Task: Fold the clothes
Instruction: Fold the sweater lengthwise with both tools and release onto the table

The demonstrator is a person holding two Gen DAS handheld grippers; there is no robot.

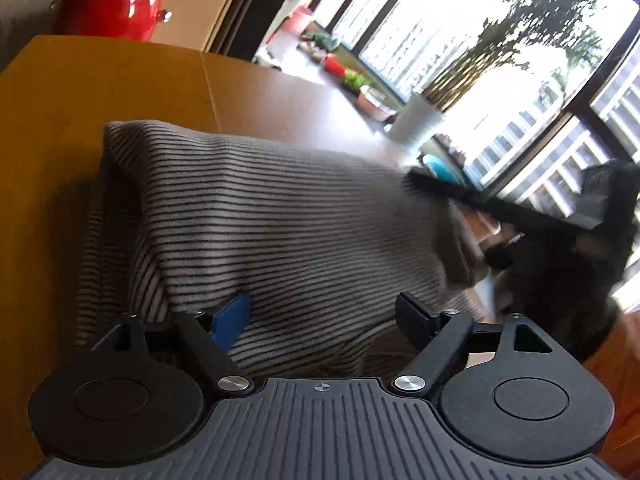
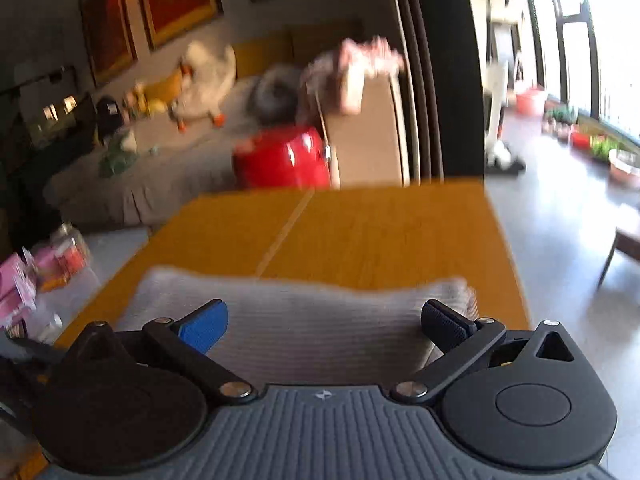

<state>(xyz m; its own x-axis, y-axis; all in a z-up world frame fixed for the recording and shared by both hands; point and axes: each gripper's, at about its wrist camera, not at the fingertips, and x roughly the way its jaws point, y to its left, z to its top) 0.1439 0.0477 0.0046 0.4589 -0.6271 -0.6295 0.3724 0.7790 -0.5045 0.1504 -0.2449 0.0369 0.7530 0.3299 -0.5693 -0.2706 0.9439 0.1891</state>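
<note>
A grey garment with thin dark stripes (image 1: 280, 216) lies folded in layers on the wooden table (image 1: 120, 92). My left gripper (image 1: 322, 318) stands open low over its near edge, the blue pad (image 1: 232, 320) and the black pad (image 1: 412, 316) apart with cloth below them and neither pressing on it. At the garment's right end the other hand-held tool shows as a dark blur (image 1: 532, 224). In the right wrist view the same garment (image 2: 300, 320) lies on the table (image 2: 380, 232), and my right gripper (image 2: 324, 324) is open wide above it, holding nothing.
A red rounded case (image 2: 288, 158) stands past the table's far edge, with a blurred person's head (image 2: 276, 96) behind it and a sofa with toys (image 2: 200, 80). A white pot (image 1: 414, 122) sits by the window. The table's right edge (image 2: 508, 248) drops to the floor.
</note>
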